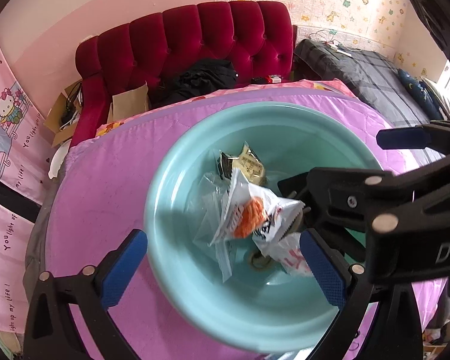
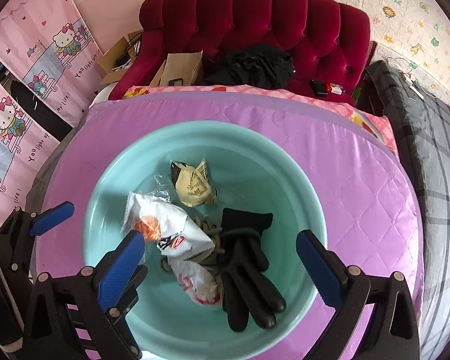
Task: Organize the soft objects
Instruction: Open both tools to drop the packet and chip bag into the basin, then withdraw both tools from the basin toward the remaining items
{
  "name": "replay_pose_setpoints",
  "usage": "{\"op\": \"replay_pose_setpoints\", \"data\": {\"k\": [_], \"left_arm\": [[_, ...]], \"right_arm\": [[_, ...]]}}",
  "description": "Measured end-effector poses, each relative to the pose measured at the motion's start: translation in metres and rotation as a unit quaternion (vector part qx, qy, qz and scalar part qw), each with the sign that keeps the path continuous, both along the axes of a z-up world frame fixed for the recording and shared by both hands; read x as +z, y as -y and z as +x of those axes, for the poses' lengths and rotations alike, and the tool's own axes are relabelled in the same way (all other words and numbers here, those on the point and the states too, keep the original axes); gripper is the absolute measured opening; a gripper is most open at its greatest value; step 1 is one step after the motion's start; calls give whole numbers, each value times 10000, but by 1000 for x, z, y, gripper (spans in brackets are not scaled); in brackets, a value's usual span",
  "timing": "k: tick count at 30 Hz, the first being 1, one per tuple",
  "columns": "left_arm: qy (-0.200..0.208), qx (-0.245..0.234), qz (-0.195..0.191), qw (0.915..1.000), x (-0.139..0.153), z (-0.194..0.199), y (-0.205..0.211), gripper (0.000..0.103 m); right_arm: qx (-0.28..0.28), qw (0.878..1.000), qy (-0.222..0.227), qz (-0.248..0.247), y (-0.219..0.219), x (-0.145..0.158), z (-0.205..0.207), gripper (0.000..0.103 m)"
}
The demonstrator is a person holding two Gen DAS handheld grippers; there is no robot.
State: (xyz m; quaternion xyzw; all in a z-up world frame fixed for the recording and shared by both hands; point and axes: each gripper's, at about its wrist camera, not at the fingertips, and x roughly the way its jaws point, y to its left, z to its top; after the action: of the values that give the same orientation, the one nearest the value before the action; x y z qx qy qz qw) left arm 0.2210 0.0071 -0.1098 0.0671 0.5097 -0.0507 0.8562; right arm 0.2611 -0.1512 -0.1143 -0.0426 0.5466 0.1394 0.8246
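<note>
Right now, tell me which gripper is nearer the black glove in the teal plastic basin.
Right gripper: open, straddling the black glove; left gripper hangs over the white snack packet.

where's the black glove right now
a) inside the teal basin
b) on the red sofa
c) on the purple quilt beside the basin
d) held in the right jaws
a: the glove lies on the floor of the basin next to the snack packets, and the open right gripper has nothing between its jaws.
</note>
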Motion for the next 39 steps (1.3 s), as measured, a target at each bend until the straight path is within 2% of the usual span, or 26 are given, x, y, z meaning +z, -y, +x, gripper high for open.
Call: {"op": "replay_pose_setpoints", "data": {"k": [7, 21, 39], "left_arm": [[37, 16, 84, 10000, 12, -30, -6, 103], [120, -27, 58, 9999, 28, -85, -6, 103], [199, -149, 35, 9997, 23, -154, -3, 103]], "right_arm": [[-35, 9999, -15, -96, 7, 12, -27, 103], [-111, 9994, 225, -245, 19, 36, -85, 103], [-279, 9987, 337, -272, 37, 33, -154, 103]]}}
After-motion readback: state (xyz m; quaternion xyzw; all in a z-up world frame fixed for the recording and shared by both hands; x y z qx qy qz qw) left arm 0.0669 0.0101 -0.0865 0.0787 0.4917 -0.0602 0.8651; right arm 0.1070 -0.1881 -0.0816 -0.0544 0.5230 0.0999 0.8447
